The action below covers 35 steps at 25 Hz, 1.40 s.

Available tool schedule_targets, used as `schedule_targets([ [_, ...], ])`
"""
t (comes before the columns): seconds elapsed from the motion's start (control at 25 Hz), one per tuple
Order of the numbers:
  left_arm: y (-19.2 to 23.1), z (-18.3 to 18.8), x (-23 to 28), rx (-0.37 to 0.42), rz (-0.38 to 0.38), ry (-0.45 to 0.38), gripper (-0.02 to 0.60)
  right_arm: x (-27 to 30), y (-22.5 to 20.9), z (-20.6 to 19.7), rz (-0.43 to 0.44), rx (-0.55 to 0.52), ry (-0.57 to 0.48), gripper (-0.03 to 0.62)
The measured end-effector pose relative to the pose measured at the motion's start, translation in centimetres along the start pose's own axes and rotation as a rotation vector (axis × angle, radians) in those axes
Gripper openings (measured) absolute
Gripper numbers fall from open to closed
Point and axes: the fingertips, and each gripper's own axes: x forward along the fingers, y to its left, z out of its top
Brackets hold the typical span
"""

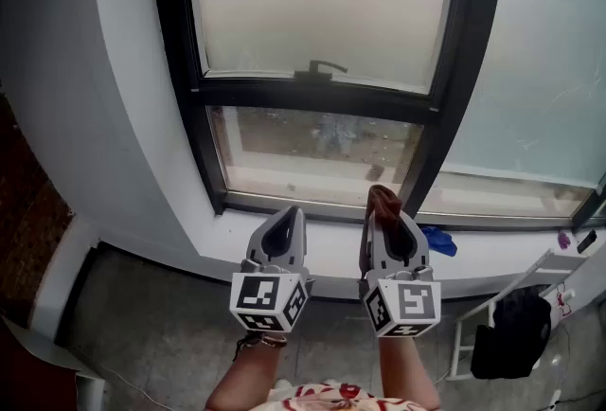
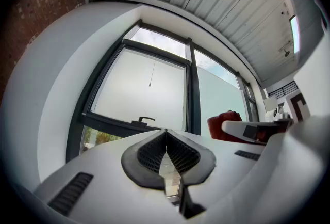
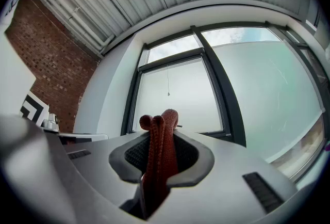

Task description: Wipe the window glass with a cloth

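Two grippers [image 1: 287,222] [image 1: 389,229], one cloth [image 1: 383,200]

Rust-red cloth [image 3: 157,156], black window frame [image 1: 312,97]

No legible text, brand or number, only square coded markers, on left tongs [image 1: 290,212], right tongs [image 1: 385,215]

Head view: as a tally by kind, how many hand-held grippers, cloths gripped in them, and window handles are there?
Hand-held grippers: 2, the left hand-held gripper and the right hand-held gripper
Cloths: 1, the red-brown cloth, clamped in the right one
Window handles: 1, the window handle
Total: 4
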Motion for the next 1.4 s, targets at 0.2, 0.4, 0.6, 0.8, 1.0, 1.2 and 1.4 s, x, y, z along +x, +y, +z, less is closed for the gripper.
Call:
schedule_targets([
  [0.2, 0.7, 0.2, -0.2, -0.003, -0.005, -0.002, 0.021, 0.3, 0.8, -0.1, -0.002, -0.004, 0.004, 0.087],
  [0.4, 1.8, 0.6, -0.4, -0.001, -0.009, -0.008, 0.021, 1.0, 1.7, -0.1, -0.003, -0.009, 0.003, 0.086],
  [0.6, 3.4, 1.0, -0.7, 0.014, -0.007, -0.013, 0.021, 1.6, 2.3, -0.2, -0.021, -0.010, -0.009, 0.087],
  [0.8, 5.1, 0.8, -0.9, 0.016, -0.019, -0.003, 0.021, 2.2, 3.0, -0.7, -0.034, 0.005, -0.004, 0.087],
  [1.0, 6.4, -0.9, -1.1, 0.055, -0.030, 0.030, 0.021, 2.4, 3.5, -2.7, -0.057, -0.035, 0.026, 0.087],
  [1.2, 7.4, -1.7, 2.6, 0.069, -0.048, 0.024, 0.021, 5.8, 1.3, -3.6, -0.077, -0.025, 0.012, 0.087],
  [1.4, 9.0, -2.1, 10.4, 0.071, -0.053, -0.003, 0.021, 12.6, -2.8, -4.7, -0.088, -0.017, -0.017, 0.087],
])
